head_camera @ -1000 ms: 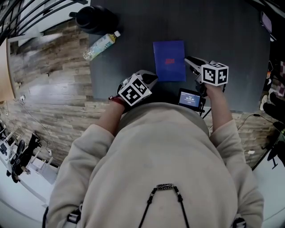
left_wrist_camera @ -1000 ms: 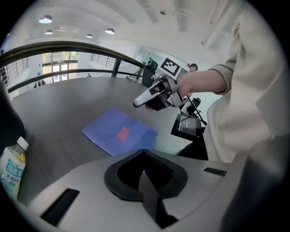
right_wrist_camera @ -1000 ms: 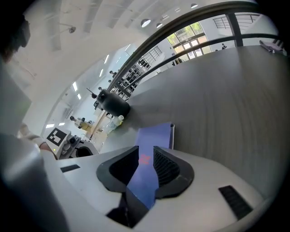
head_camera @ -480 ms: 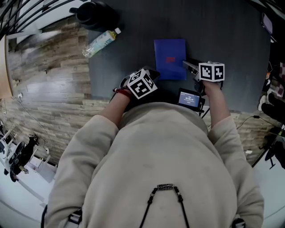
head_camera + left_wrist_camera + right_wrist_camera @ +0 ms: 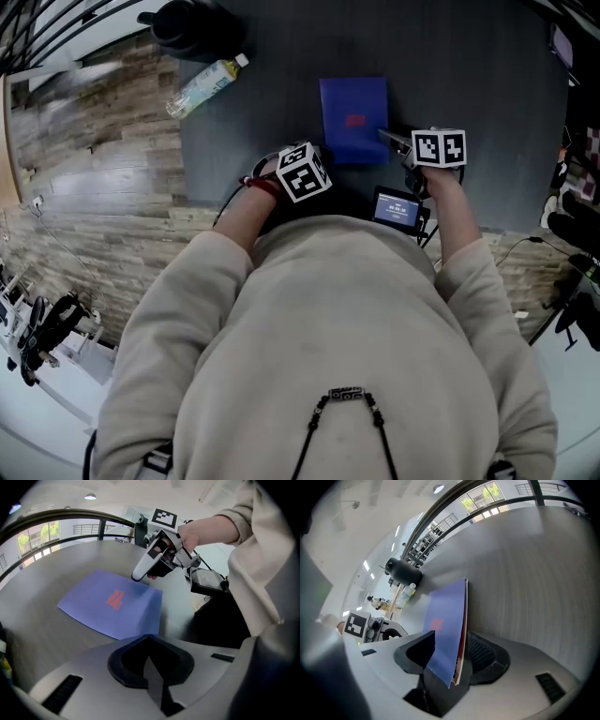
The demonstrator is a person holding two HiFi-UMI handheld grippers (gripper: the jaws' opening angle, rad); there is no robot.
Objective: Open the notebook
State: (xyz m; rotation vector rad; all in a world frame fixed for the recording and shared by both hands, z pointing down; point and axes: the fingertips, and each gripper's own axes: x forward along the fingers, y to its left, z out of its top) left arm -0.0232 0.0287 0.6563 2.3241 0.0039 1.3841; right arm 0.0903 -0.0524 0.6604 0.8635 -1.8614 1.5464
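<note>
The bench (image 5: 469, 84) is a dark grey, matt top over a floor of pale wood planks (image 5: 94, 159); a curved railing (image 5: 440, 515) and bright windows (image 5: 480, 496) ring the room. The blue notebook (image 5: 353, 120) lies flat and closed near the near edge of the bench, about midway along it. Its near right corner stands between the parted jaws of the right tool (image 5: 452, 644), which have just been opening. The left tool (image 5: 150, 641) hangs by the near left corner, jaws together on nothing. A plastic bottle (image 5: 202, 84) lies at the left edge; a black jug (image 5: 183, 26) stands at the far left corner.
</note>
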